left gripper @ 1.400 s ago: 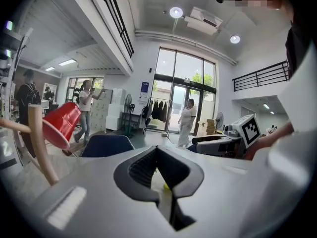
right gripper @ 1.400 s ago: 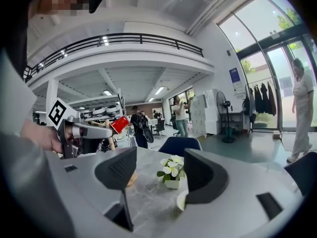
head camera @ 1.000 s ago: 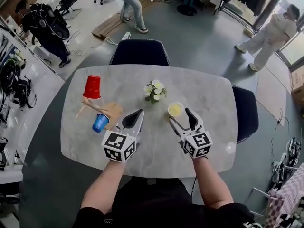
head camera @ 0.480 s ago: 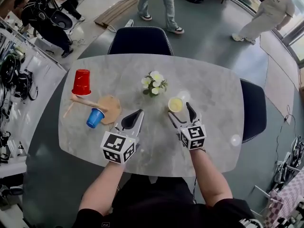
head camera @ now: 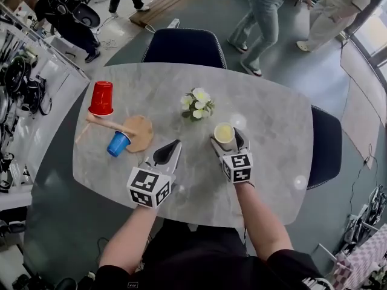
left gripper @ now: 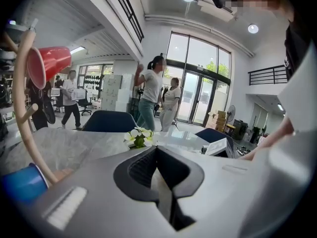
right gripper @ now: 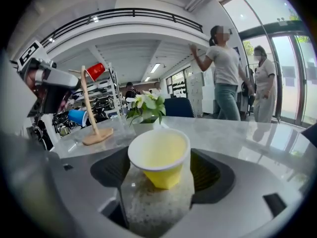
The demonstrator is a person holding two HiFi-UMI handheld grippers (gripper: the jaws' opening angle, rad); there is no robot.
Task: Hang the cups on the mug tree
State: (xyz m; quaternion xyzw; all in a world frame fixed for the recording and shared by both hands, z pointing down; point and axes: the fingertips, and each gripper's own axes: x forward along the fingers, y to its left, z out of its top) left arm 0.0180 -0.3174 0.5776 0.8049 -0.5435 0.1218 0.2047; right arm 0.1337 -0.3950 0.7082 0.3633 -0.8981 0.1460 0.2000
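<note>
A yellow cup (head camera: 224,133) stands upright on the marble table (head camera: 272,119), between the jaws of my right gripper (head camera: 227,141). That gripper is open, its pads flanking the cup (right gripper: 159,157) without pressing it. My left gripper (head camera: 176,144) is shut and empty, low over the table just right of the wooden mug tree (head camera: 138,132). A red cup (head camera: 101,98) and a blue cup (head camera: 118,144) hang on the tree's pegs. In the left gripper view the tree's pole (left gripper: 22,108) rises at the far left, with the red cup (left gripper: 47,66) above and the blue cup (left gripper: 20,187) below.
A small vase of white flowers (head camera: 196,104) stands just beyond the yellow cup. Dark chairs sit at the far side (head camera: 180,44) and right end (head camera: 326,144) of the table. People walk on the floor behind.
My right gripper has moved forward, so the yellow cup that stood ahead of its jaws now sits between them. The left gripper has hardly moved.
</note>
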